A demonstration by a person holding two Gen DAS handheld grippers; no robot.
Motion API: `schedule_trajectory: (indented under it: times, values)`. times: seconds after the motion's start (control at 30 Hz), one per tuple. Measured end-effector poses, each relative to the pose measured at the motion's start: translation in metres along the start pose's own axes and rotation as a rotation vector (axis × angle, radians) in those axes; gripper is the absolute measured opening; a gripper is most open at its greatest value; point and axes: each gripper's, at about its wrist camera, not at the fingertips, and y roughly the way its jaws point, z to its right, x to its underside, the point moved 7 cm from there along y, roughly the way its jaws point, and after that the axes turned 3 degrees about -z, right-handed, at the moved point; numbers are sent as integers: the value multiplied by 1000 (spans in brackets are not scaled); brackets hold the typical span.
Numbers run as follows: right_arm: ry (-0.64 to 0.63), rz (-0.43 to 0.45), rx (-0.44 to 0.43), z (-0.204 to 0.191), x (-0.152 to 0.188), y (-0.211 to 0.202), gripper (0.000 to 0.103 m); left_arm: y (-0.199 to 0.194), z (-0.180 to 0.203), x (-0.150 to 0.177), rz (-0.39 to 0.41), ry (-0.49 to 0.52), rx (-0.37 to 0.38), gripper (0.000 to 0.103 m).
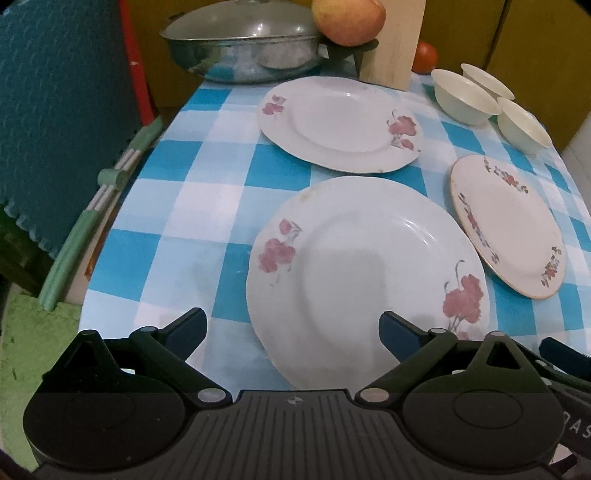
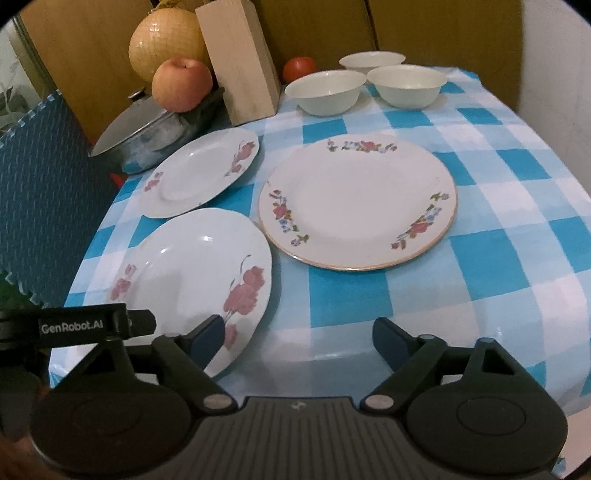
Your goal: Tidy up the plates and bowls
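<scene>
Three plates lie flat and apart on a blue-checked tablecloth. The near white plate with pink flowers point(image 1: 365, 273) point(image 2: 192, 280) lies just ahead of my open, empty left gripper point(image 1: 291, 330). A second pink-flower plate point(image 1: 340, 123) point(image 2: 201, 171) lies behind it. A gold-rimmed floral plate point(image 1: 508, 225) point(image 2: 358, 203) lies to the right, ahead of my open, empty right gripper point(image 2: 297, 341). Three cream bowls point(image 1: 465, 96) point(image 2: 327, 91) stand apart at the back right.
A lidded metal pot point(image 1: 242, 48) point(image 2: 144, 129), an apple point(image 1: 349, 20) point(image 2: 182, 84), a wooden block point(image 2: 238, 61), an onion point(image 2: 166, 42) and a tomato point(image 2: 300, 68) crowd the back. A blue foam mat point(image 1: 62, 110) stands left of the table. The table's front edge point(image 2: 332, 363) is near.
</scene>
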Motion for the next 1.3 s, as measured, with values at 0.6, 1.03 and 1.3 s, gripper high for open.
schedule_trajectory:
  times: [0.6, 1.03, 1.3]
  values:
    - [32, -5, -109, -7, -24, 22, 50, 21, 2, -15, -54, -76, 72, 99]
    - [84, -51, -216, 1, -25, 23, 44, 20, 12, -14, -52, -45, 81, 97]
    - [155, -37, -155, 31, -30, 16, 44, -5, 14, -31, 98, -39, 20, 97]
